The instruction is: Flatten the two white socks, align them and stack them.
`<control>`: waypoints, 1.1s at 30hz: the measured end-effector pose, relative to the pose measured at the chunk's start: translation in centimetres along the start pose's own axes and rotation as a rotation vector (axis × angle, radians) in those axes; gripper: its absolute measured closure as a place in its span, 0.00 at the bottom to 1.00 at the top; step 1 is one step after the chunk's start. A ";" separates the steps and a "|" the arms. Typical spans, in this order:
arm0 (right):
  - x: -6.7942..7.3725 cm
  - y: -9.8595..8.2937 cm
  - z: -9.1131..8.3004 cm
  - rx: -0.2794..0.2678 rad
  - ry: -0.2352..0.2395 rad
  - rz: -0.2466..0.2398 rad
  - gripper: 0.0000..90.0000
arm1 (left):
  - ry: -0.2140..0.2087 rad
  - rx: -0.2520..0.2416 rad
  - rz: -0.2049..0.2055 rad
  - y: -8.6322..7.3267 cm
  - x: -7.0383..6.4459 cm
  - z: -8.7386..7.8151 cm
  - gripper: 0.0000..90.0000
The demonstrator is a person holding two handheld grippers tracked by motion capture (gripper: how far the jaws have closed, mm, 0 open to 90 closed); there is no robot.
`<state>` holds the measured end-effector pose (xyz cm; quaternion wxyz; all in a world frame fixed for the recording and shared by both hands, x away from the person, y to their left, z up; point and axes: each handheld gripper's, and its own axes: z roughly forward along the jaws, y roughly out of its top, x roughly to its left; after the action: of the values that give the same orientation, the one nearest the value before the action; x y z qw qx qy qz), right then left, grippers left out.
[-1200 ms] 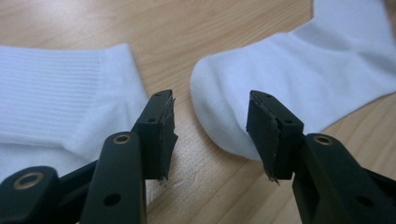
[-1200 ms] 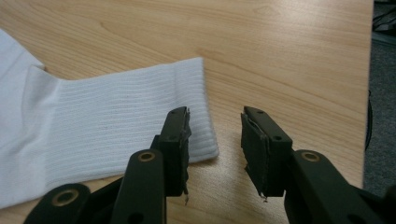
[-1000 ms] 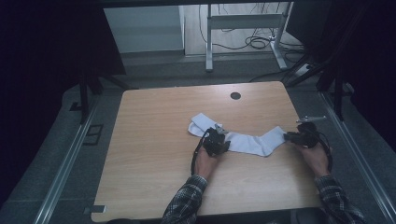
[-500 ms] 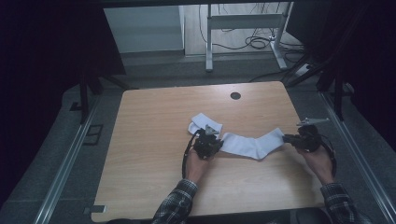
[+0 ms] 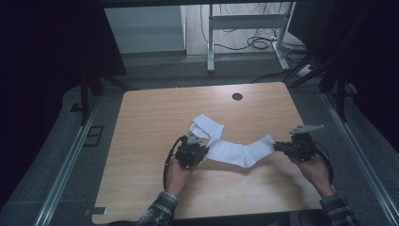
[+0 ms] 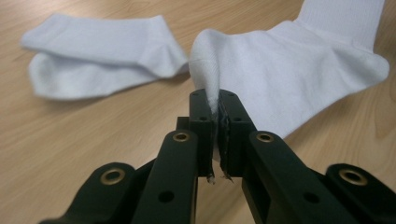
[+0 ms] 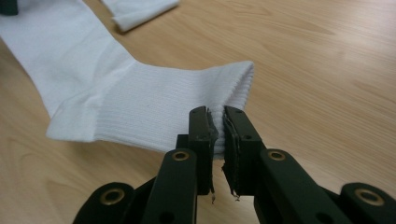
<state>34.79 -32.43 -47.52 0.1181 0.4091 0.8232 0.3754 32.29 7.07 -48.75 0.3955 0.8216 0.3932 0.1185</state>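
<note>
While the left hand-held gripper (image 6: 218,116) pinches the toe end of a white sock (image 5: 237,151) between its clamped jaws, the right hand-held gripper (image 7: 217,133) grips the ribbed cuff of the same sock. Between them the sock lies stretched flat on the wooden worktop (image 5: 155,117). Just beyond its toe end, a second white sock (image 5: 205,126) lies folded, touching it.
</note>
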 end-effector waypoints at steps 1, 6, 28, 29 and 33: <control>0.5 0.1 0.1 0.002 0.007 -0.009 0.90 | 0.004 -0.003 -0.005 -0.3 0.1 -0.4 0.95; 2.7 0.4 0.5 0.006 0.040 -0.050 0.91 | 0.011 -0.004 -0.025 -2.2 0.7 -2.5 0.95; 8.7 -1.0 4.0 0.068 0.108 -0.147 0.90 | 0.057 0.053 -0.066 -9.1 0.9 -4.8 0.95; 8.9 -1.3 4.2 0.076 0.096 -0.162 0.90 | 0.059 0.057 -0.065 -9.2 0.9 -4.7 0.95; 8.9 -1.7 4.7 0.092 0.091 -0.170 0.89 | 0.069 0.079 -0.067 -9.7 0.9 -4.2 0.95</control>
<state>30.44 -23.88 -50.98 0.0931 0.3255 0.8759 0.3439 25.38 13.70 -53.25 0.3528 0.8184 0.4381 0.1177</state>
